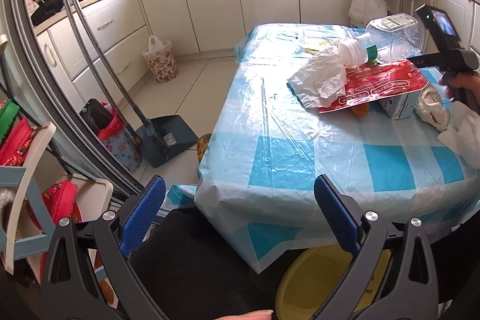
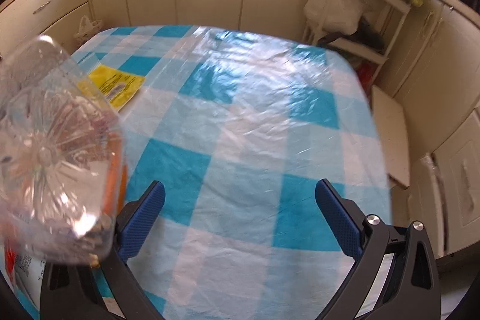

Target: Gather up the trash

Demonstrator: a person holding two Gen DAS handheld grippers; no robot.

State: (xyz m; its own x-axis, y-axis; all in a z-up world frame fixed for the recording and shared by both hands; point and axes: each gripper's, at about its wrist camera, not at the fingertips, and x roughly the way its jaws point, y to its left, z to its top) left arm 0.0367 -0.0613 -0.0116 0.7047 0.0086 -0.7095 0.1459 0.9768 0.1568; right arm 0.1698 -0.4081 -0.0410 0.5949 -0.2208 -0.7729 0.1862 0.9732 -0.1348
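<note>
- Left gripper (image 1: 240, 218): jaws spread wide, nothing between them. It hangs low off the near corner of the worktop (image 1: 375, 167), above a yellow bin (image 1: 303, 287) that sits partly under the worktop edge.
- Right gripper (image 2: 240, 218): jaws also wide and empty, over bare checked cloth. The view is blurred, so fine detail is lost.
- Key relation: the bottle (image 2: 54, 158) lies just left of the right gripper's left finger (image 2: 144, 215), base toward that camera, so its long axis runs roughly away from the gripper and leftward. My read is that the right gripper is far nearer to it than the left, and a small swing left would bring the jaws around the body.
- Left view shows the same bottle (image 1: 393, 41) resting on top of the trash pile, cap end pointing toward the middle of the worktop, with the right gripper's body (image 1: 444, 59) at its base end.
- Pile beneath it: red wrapper (image 1: 381, 86) over a small carton (image 1: 399, 105), white crumpled bag (image 1: 321, 80) to one side, more crumpled white stuff (image 1: 432, 110) nearer the person's hand (image 1: 468, 86).
- Likely hazard: the bottle sits loose on the pile and may roll off when nudged.
- Farther out: yellow packet (image 2: 115, 84) flat on the cloth, well apart.
- On the floor beyond: dustpan (image 1: 168, 137), floral bin (image 1: 160, 60).
</note>
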